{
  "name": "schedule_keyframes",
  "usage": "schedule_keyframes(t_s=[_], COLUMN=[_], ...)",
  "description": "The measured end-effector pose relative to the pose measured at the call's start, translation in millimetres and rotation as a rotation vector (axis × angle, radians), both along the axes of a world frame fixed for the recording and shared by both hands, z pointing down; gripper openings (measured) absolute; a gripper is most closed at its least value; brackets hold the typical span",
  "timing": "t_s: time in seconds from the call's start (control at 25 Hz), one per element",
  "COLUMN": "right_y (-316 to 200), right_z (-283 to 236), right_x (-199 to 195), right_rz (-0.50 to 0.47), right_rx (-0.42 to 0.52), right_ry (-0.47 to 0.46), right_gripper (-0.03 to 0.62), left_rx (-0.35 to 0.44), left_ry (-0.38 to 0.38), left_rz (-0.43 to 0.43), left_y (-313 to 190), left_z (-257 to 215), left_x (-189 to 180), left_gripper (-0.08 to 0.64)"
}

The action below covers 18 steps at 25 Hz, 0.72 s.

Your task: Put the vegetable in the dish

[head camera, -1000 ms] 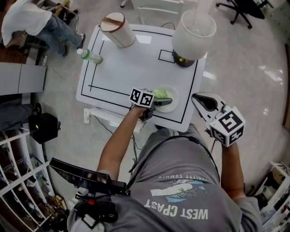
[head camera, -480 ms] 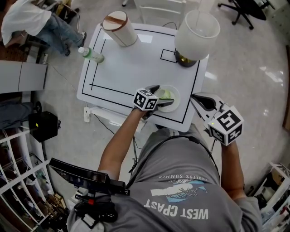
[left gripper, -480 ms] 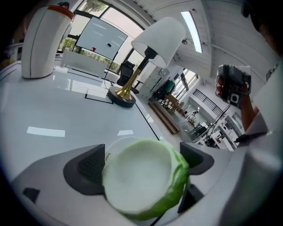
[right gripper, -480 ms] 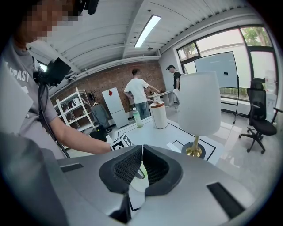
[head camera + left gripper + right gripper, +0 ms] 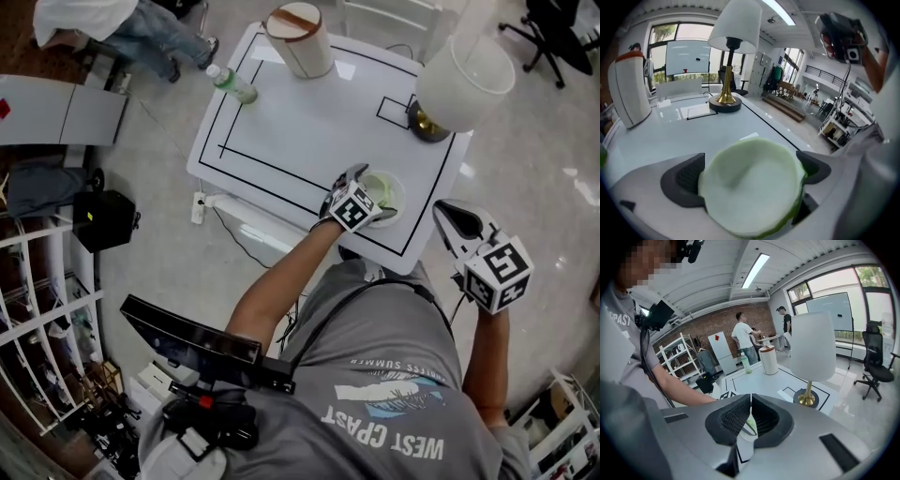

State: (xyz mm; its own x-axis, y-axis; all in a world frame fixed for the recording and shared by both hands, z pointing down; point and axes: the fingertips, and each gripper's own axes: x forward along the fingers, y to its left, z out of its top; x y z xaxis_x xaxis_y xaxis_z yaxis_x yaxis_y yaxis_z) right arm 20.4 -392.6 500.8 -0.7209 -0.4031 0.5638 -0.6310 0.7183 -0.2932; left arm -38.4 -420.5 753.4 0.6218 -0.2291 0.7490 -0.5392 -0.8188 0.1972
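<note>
The pale green leafy vegetable (image 5: pixel 750 187) fills the space between the dark pads (image 5: pixel 683 183) of my left gripper (image 5: pixel 747 176). Those jaws have just been opening and stand wide, no longer pressing the vegetable. In the head view the left gripper (image 5: pixel 373 194) points down over the white dish (image 5: pixel 397 184) near the table's front right edge, and the green vegetable (image 5: pixel 377 187) lies in the dish. My right gripper (image 5: pixel 442 212) hangs off the table's right side, apart from the dish. Its jaws (image 5: pixel 750 416) are shut together with nothing between them.
On the white table (image 5: pixel 300 131) stand a lamp with a white shade (image 5: pixel 466 75) at the back right, a white canister with a brown lid (image 5: pixel 300 39) at the back, and a plastic bottle (image 5: pixel 232 84) at the back left. A person (image 5: pixel 122 23) sits beyond the table's left corner.
The left gripper has rolled and dipped over the dish, and its jaws have spread wider around the vegetable. The right gripper has stayed in place. The head view has shifted.
</note>
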Motion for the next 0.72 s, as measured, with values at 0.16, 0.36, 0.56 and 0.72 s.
schedule_keyframes(t_s=[0.16,0.36,0.56,0.72], right_y=[0.3,-0.3,1.7,4.3], right_z=[0.3,-2.0,-2.6,-1.0], right_x=[-3.7,-12.2,-16.1,-16.6], right_rz=[-0.003,-0.009,-0.011,-0.008], right_rx=[0.0,0.006,0.008,0.007], right_ry=[0.005,0.005,0.003,0.005], right_gripper=[0.009,0.009,0.009,0.009], left_rx=[0.116,0.204,0.224,0.242], left_ry=[-0.081,-0.133,-0.11,-0.057], left_rz=[0.026,0.031,-0.001,-0.029], left_y=[-1.6,-2.1,-2.9,-5.2], left_z=[1.5,2.9,-5.2,-15.4], left_x=[-0.3,-4.4,-11.6,-14.6], left_gripper=[0.586,0.586,0.586,0.586])
